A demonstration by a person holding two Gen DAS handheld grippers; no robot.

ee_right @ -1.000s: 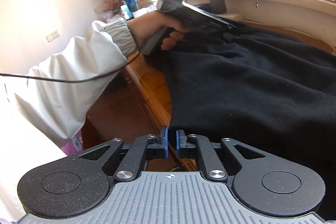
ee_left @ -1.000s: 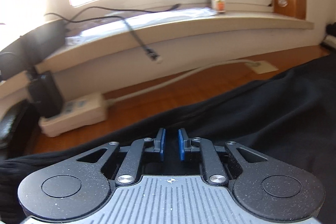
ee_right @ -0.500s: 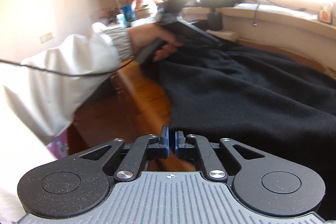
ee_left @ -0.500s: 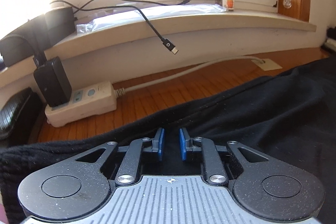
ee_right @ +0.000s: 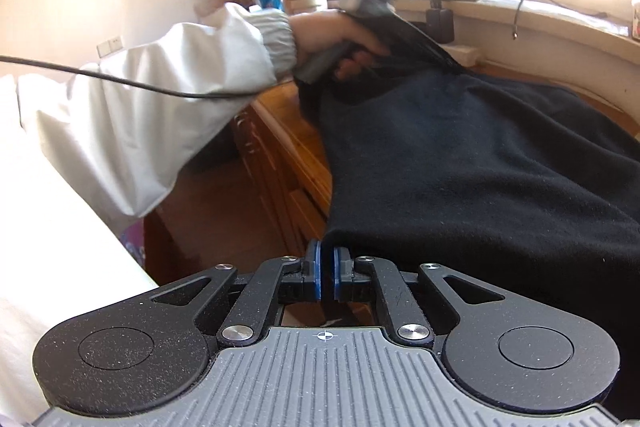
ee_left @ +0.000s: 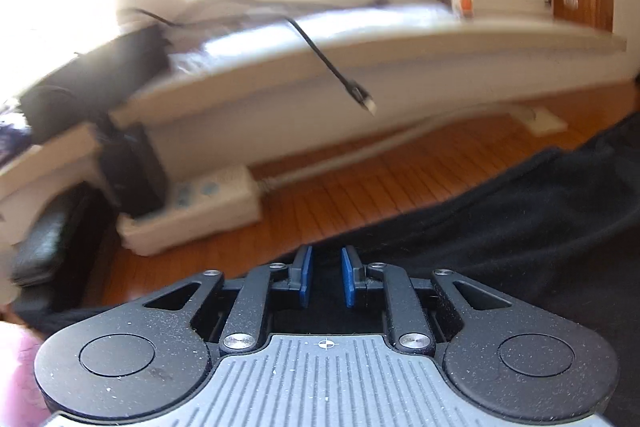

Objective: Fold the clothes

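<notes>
On wooden surface [ee_right: 296,147] black garment [ee_right: 480,163] lay spread. Right gripper [ee_right: 327,273] fingers clamped on garment's near corner. Left gripper [ee_left: 326,277] fingers apart, just been opening, cloth between them, unpressed.

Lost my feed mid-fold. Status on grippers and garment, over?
Right gripper shut on black garment edge. Left gripper jaws just opening, cloth between, not pinched. Power strip beyond garment, clear.
</notes>
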